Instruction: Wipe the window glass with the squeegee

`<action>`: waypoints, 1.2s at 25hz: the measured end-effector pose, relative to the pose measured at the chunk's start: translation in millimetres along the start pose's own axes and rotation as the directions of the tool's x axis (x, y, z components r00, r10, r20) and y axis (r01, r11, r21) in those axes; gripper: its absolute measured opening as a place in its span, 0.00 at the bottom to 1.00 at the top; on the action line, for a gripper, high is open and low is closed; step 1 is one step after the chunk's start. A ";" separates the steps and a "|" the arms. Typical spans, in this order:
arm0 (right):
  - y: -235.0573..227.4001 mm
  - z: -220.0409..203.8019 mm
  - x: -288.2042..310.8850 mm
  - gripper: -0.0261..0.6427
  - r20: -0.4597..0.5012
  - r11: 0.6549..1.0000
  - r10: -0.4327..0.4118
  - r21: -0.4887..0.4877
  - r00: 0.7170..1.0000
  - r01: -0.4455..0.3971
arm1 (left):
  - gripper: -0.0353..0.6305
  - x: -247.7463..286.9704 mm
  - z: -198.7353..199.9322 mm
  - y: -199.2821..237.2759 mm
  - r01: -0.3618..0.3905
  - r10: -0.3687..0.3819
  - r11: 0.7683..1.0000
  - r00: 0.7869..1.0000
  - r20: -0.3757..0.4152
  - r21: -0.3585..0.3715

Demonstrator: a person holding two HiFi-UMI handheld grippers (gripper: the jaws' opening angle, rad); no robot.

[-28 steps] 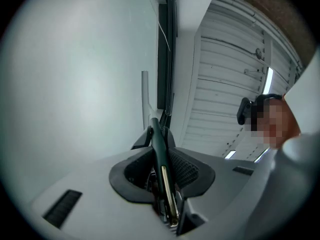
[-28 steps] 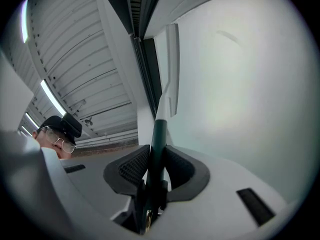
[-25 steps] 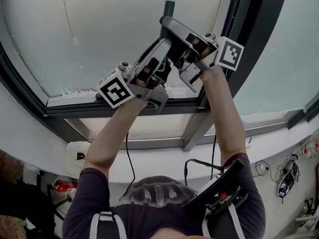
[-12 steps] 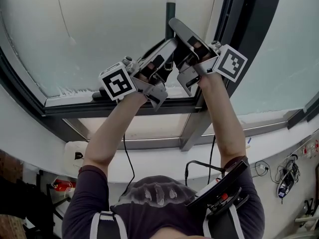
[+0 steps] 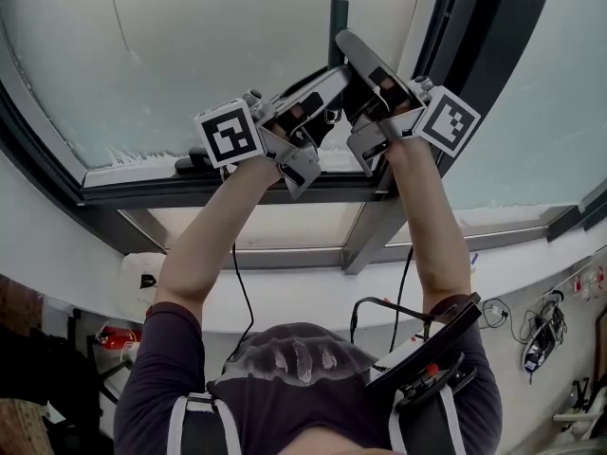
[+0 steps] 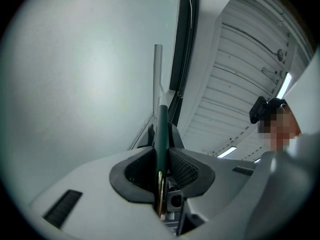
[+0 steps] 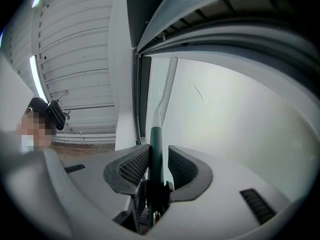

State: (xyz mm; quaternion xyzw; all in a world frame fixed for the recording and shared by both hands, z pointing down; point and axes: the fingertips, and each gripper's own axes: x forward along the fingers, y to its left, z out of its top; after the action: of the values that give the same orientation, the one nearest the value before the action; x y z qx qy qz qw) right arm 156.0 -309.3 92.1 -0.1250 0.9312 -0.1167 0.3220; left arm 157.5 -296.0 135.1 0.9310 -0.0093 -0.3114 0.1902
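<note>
- Arms up in the head view: your left gripper (image 5: 328, 83) and right gripper (image 5: 351, 53) sit close together on the squeegee pole (image 5: 338, 8); the pole lies against the window glass (image 5: 190, 55), just beside the dark frame (image 5: 474, 55).
- In the left gripper view, your jaws are clamped on the pole's dark green grip; its pale upper part runs up along the glass.
- In the right gripper view, your jaws pinch the same green grip, higher up; the glass fills the right side.

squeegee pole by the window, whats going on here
A person reaches toward the window with both hands. The left gripper and right gripper are each shut on the squeegee pole, on its dark green grip, and the pole runs up along the window glass. Its blade is out of view.
</note>
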 end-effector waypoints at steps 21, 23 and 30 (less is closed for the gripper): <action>-18.3 -49.3 -32.5 0.18 -0.055 0.997 -0.075 0.023 0.996 0.076 | 0.20 -39.5 -44.7 29.5 -0.079 0.076 0.995 0.996 -0.049 -0.061; -20.5 -52.0 -37.2 0.18 -0.046 0.996 -0.078 0.032 0.996 0.080 | 0.20 -39.9 -50.6 31.6 -0.074 0.070 0.994 0.996 -0.049 -0.081; -25.4 -61.9 -48.9 0.18 -0.069 0.995 -0.079 0.052 0.994 0.083 | 0.20 -47.5 -64.6 39.1 -0.098 0.093 0.992 0.993 -0.071 -0.074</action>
State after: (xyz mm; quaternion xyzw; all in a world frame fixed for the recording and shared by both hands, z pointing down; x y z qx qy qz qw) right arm 158.3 -309.7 175.0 -0.1499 0.9319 -0.1594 0.2892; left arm 160.9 -303.2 224.0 0.9314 -0.0352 -0.2705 0.2409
